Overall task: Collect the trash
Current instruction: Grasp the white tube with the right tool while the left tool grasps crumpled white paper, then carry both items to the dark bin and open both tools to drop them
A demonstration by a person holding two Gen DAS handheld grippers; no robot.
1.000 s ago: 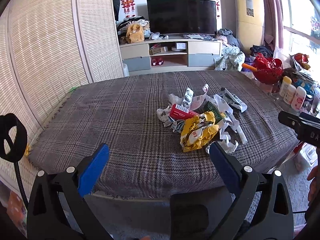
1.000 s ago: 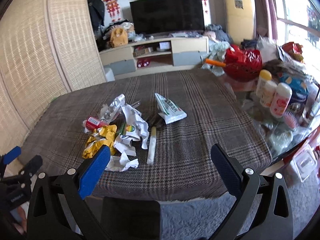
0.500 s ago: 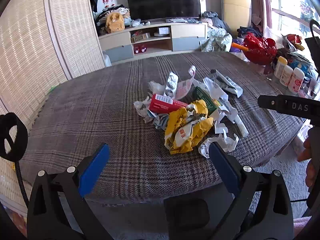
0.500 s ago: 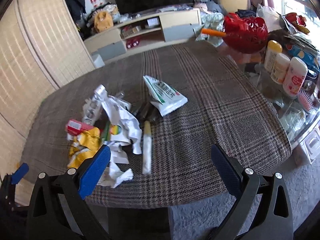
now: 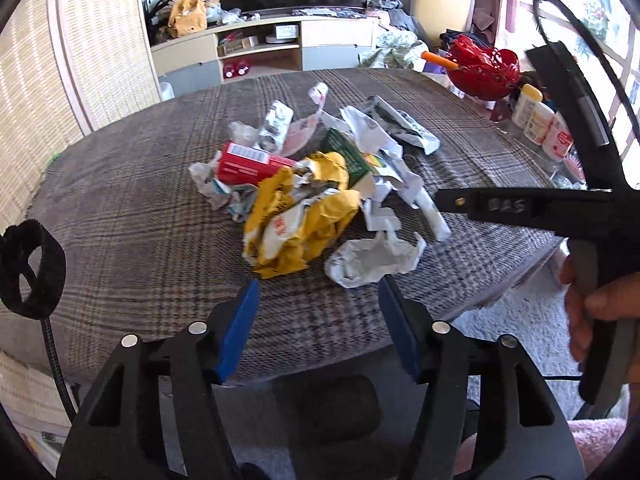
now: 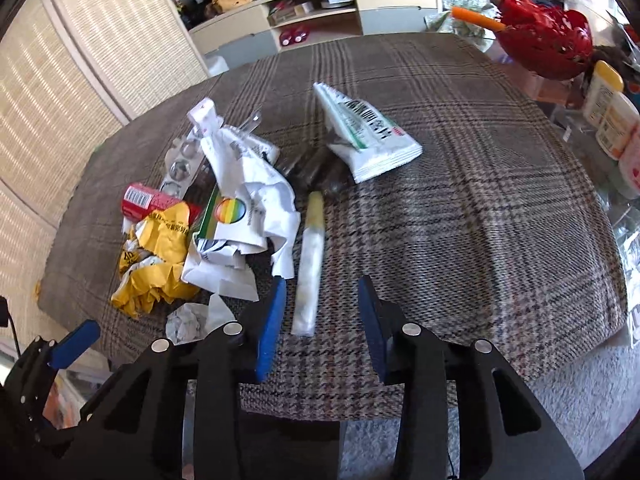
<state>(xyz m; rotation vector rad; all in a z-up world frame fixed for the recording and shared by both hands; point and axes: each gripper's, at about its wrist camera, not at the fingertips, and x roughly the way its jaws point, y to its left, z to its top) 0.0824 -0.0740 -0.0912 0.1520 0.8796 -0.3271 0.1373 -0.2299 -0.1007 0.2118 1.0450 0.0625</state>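
- Because everything in the trash pile (image 5: 320, 184) looks like paper, foil or thin card, I judge it light and easily crushed; it lies heaped on the plaid tablecloth (image 5: 120, 220), toward the near edge of the table.
- While the left gripper (image 5: 318, 286) hovers just short of the pile, its blue pads (image 5: 240, 320) stand spread with nothing between them; the yellow wrapper (image 5: 296, 216) and the crumpled white paper (image 5: 372, 256) lie right ahead of the tips.
- With its jaws also spread and empty, the right gripper (image 6: 322, 284) sits above the near end of a long clear sleeve (image 6: 310, 272) with a yellowish top, which lies beside the heap.
- That yellow wrapper is soft and springy by the look of it; pinching a thick fold in its middle should hold better than a loose corner, which could tear or slip out.
- Thin and probably slick, the sleeve lies flat on the cloth; closing across its width near the middle seems safest, and the pads may need to press into the cloth to get under it.
- Stiffer things, the red box (image 5: 248, 162) and the green carton (image 6: 224, 216), can be taken across their narrow sides.
- A white pouch (image 6: 368, 136) lies apart, farther back, flat and limp; an edge grip suits it.
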